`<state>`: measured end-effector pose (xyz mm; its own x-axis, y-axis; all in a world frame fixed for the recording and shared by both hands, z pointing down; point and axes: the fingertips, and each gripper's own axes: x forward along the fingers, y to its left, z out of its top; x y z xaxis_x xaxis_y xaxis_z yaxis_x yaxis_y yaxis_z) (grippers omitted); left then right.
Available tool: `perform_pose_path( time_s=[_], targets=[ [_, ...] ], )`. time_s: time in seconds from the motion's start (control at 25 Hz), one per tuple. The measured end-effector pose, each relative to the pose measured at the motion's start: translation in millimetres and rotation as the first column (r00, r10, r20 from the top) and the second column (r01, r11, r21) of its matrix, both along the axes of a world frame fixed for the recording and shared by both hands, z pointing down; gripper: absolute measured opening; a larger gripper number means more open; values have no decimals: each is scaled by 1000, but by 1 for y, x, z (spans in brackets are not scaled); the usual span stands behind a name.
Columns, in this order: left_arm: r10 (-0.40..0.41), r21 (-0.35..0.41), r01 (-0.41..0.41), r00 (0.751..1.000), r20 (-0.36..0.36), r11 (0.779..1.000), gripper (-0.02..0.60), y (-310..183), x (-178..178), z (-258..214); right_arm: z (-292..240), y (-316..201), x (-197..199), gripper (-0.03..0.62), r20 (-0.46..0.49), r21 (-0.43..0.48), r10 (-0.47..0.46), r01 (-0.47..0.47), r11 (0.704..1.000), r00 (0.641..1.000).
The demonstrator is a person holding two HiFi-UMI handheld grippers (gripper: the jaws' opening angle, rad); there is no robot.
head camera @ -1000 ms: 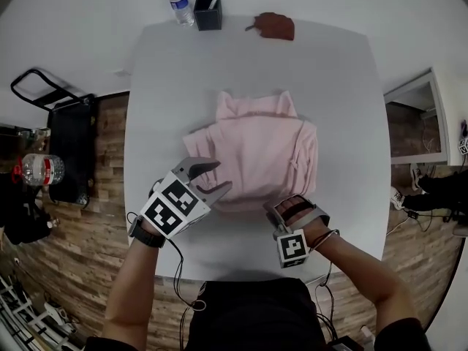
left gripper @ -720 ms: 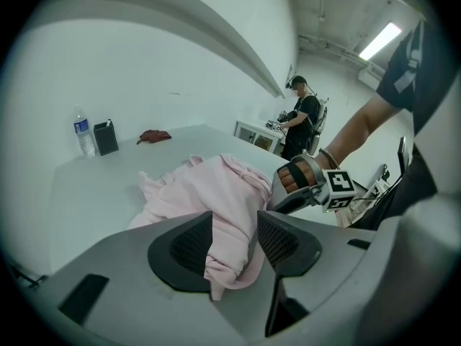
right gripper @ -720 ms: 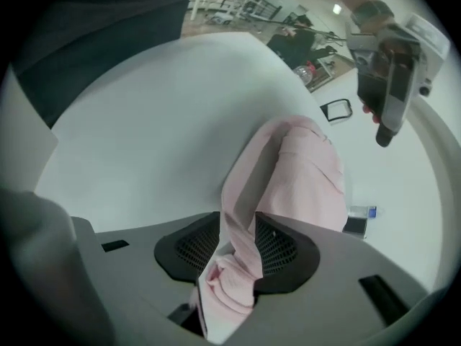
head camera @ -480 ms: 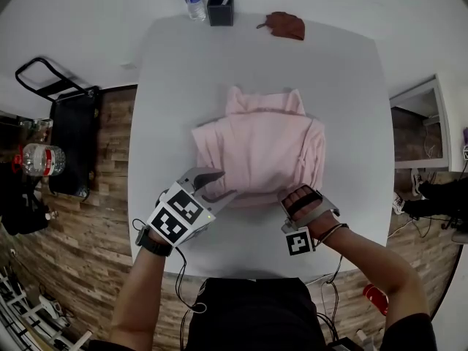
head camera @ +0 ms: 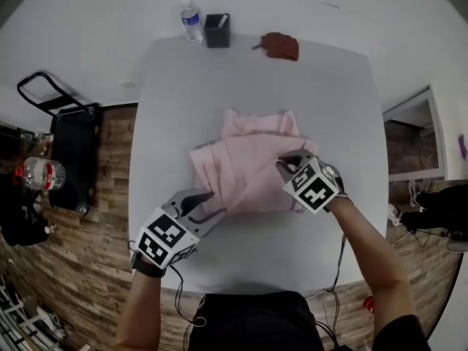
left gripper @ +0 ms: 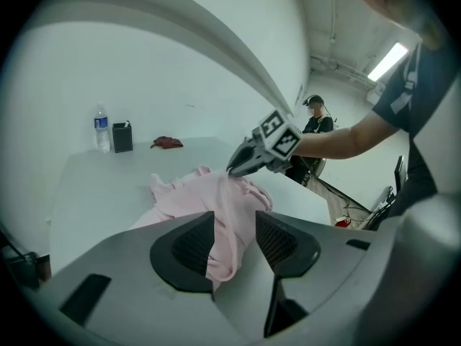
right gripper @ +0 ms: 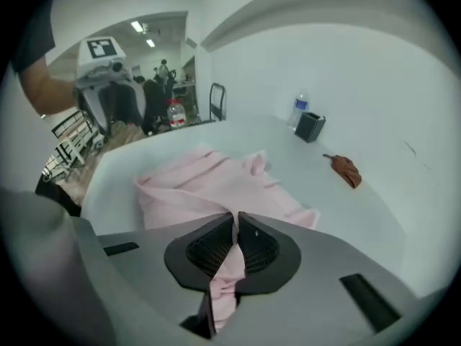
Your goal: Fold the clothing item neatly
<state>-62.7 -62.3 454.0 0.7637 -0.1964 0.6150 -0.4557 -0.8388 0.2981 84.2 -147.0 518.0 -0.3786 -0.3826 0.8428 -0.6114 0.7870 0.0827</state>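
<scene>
A pink garment (head camera: pixel 252 170) lies partly folded in the middle of the white table (head camera: pixel 175 101). My right gripper (head camera: pixel 281 164) hovers over the garment's right half. Its jaws have just been closing and are shut on a thin fold of pink fabric (right gripper: pixel 230 265), which it lifts off the pile. My left gripper (head camera: pixel 212 202) sits at the garment's near-left corner, its jaws fairly wide apart with a thick bunch of fabric (left gripper: pixel 227 229) gripped between the pads. In the left gripper view the cloth runs from these jaws up to the right gripper (left gripper: pixel 234 168).
At the table's far edge stand a water bottle (head camera: pixel 191 20), a black box (head camera: pixel 217 30) and a crumpled brown cloth (head camera: pixel 279 45). A black cart (head camera: pixel 66 141) stands on the wood floor to the left. A person (left gripper: pixel 315 121) stands in the background.
My right gripper left the garment's near edge, rolled over and rose above the garment's right half, closing on a fold and carrying it along. My left gripper drifted slightly towards the near left.
</scene>
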Motion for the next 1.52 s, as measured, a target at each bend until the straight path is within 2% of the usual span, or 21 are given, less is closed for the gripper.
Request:
perform_pose_path(
  time_s=[0.08, 0.16, 0.24, 0.32, 0.4, 0.48, 0.6, 0.68, 0.76, 0.8, 0.84, 0.92, 1.04, 1.12, 1.2, 1.28, 1.32, 1.36, 1.4, 1.44, 1.52],
  targets=[
    [23, -10, -23, 1000, -18, 1000, 181, 8, 11, 2, 28, -13, 14, 31, -96, -27, 7, -10, 1000, 995],
    [39, -16, -40, 999, -29, 999, 181, 14, 22, 7, 53, -15, 22, 36, -199, -38, -34, 27, 999, 979],
    [29, -27, -30, 999, -46, 999, 181, 16, 32, 12, 65, -13, 24, 93, -244, -39, -78, 70, 997, 967],
    [-4, -42, 1, 998, -70, 999, 181, 12, 38, 18, 64, -12, 26, 146, -195, -68, -63, 51, 996, 979],
    [-45, -65, 38, 994, -101, 997, 181, 8, 40, 23, 56, -11, 34, 170, -120, -121, -26, 12, 993, 992],
    [-72, -93, 61, 990, -124, 994, 180, 4, 41, 27, 40, -13, 46, 172, -52, -154, 10, -18, 988, 999],
    [-87, -93, 76, 989, -121, 993, 126, 0, 43, 31, 14, -18, 49, 168, 73, -139, 81, -70, 988, 994],
    [-97, -80, 87, 987, -131, 993, 121, -1, 45, 26, 22, -16, 40, 114, 91, -122, 91, -80, 989, 992],
    [-114, -67, 105, 982, -149, 992, 121, -1, 49, 20, 43, -13, 35, 80, 28, -101, 94, -90, 991, 995],
    [-128, -65, 119, 979, -160, 991, 115, -3, 50, 16, 44, -12, 32, 67, 31, -84, 114, -111, 990, 993],
    [-145, -69, 135, 974, -172, 988, 111, -5, 52, 12, 34, -11, 27, 51, 83, -63, 150, -145, 987, 985],
    [-176, -76, 164, 965, -192, 983, 75, -10, 53, 4, -6, -6, 9, 37, 288, -39, 224, -223, 974, 931],
    [-202, -50, 196, 947, -251, 979, 20, -17, 54, -22, -71, 19, -12, 26, 546, -55, 266, -283, 958, 794],
    [-210, -16, 216, 927, -311, 976, 17, -23, 57, -49, -102, 32, -12, 25, 628, -70, 303, -336, 939, 716],
    [-222, 22, 244, 911, -348, 969, 18, -31, 57, -72, -112, 28, 6, 25, 620, -55, 389, -457, 888, 681],
    [-236, 43, 269, 904, -357, 962, 18, -37, 55, -81, -95, 9, 30, 26, 536, -34, 488, -560, 828, 689],
    [-242, 45, 276, 902, -358, 960, 18, -38, 54, -83, -80, -1, 39, 26, 484, -27, 516, -577, 816, 707],
    [-246, 46, 280, 902, -355, 959, 18, -36, 53, -83, -65, -10, 43, 28, 434, -26, 526, -574, 819, 731],
    [-249, 47, 282, 903, -350, 958, 18, -33, 52, -82, -52, -17, 45, 77, 393, -30, 524, -559, 828, 755],
    [-250, 49, 283, 905, -343, 958, 18, -30, 53, -81, -43, -21, 44, 158, 361, -41, 515, -539, 841, 777],
    [-251, 43, 280, 911, -327, 959, 18, -20, 55, -77, -28, -17, 37, 184, 313, -82, 475, -475, 876, 823]
  ],
)
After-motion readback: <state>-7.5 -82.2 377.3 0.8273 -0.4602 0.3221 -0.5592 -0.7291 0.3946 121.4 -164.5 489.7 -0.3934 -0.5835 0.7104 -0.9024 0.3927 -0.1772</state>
